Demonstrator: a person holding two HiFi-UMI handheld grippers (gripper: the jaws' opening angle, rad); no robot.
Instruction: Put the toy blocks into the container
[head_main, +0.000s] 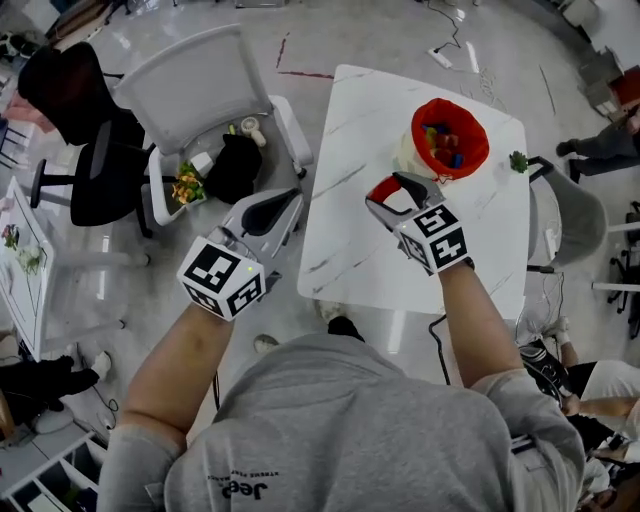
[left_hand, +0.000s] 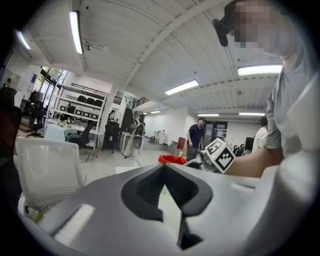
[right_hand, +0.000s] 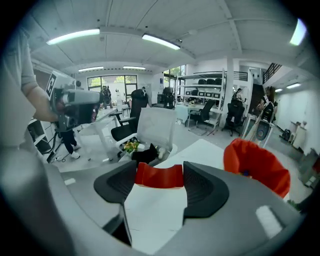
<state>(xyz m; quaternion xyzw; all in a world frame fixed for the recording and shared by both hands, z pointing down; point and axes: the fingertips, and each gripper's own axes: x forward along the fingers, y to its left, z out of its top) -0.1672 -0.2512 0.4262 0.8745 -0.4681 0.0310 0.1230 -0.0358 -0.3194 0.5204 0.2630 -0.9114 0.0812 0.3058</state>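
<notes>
Red toy block (right_hand: 160, 177) sits clamped in the right claw (head_main: 390, 186), over the counter (head_main: 350, 250) middle, near the red container (head_main: 478, 150) at its far right corner. Left claw (head_main: 288, 200) is closed, empty, beyond the left edge.

white marble table (head_main: 400, 230), white chair (head_main: 195, 85), black office chair (head_main: 85, 150), glossy floor (head_main: 330, 30), ceiling strip lights (left_hand: 76, 31)

This is a large open-plan robotics lab or tech office. Long strip lights (left_hand: 181, 87) run across a high white ceiling above a polished pale floor with loose cables (head_main: 445, 40). Metal storage racks (left_hand: 75, 107) line one wall. Wheeled office chairs (head_main: 85, 150) stand around a white marbled desk (head_main: 350, 230), and people (left_hand: 194, 140) stand about farther back.
</notes>
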